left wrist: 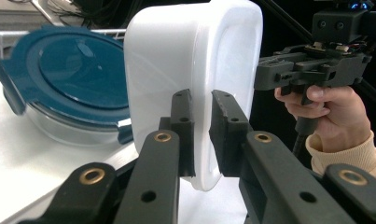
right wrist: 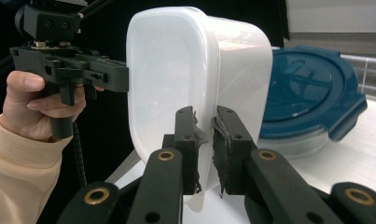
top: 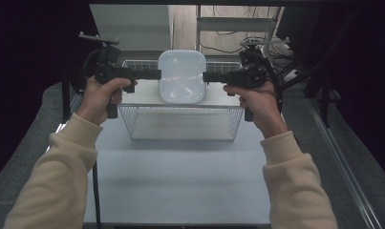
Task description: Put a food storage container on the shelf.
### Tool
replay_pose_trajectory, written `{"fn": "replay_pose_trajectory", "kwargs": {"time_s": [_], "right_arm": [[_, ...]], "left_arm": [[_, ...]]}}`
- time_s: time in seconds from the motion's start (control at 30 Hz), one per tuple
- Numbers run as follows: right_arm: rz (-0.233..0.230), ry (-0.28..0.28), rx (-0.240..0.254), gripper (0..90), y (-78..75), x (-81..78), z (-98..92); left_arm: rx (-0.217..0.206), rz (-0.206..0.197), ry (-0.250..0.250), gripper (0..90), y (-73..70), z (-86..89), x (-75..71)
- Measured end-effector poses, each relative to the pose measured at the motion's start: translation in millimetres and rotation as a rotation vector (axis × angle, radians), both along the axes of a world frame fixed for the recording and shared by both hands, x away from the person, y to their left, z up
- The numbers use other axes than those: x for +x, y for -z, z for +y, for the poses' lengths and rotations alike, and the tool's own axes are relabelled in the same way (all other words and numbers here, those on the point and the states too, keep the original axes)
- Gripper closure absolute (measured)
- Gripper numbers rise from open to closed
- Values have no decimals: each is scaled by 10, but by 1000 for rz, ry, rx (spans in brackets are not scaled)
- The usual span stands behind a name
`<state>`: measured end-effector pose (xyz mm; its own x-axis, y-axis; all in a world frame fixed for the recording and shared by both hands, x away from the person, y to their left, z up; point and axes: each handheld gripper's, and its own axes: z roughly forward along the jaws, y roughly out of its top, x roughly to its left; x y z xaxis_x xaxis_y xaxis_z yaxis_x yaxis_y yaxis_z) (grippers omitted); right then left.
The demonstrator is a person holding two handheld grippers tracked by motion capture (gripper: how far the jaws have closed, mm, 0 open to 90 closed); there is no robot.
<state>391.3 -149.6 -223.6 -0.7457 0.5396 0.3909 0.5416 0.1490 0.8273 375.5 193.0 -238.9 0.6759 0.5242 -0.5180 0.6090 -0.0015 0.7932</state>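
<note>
I hold a white plastic container in the air above the wire basket. My left tongs and right tongs are each clamped on opposite rims of it.

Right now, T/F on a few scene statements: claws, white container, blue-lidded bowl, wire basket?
1. Both claws pinch the rim of the white container, the left claw and the right claw on opposite sides. True.
2. The white container rests flat on the table. False: it is held up between the claws, above the wire basket.
3. The round bowl carries a blue clip-on lid. True.
4. The white container has a lid on it. False: it is open, and the jaws grip its bare rim.
5. The left claw is empty. False: its jaws are shut on the container's rim.
</note>
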Motion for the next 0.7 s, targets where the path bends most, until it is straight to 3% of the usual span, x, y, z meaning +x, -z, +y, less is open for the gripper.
{"fn": "replay_pose_trajectory", "kwargs": {"time_s": [0.33, 0.7], "right_arm": [[5, 7, 9, 795, -144, 131, 47], [58, 19, 24, 797, -160, 372, 48]], "left_arm": [[14, 4, -6, 802, -161, 26, 127], [-17, 65, 1, 800, -97, 47, 431]]}}
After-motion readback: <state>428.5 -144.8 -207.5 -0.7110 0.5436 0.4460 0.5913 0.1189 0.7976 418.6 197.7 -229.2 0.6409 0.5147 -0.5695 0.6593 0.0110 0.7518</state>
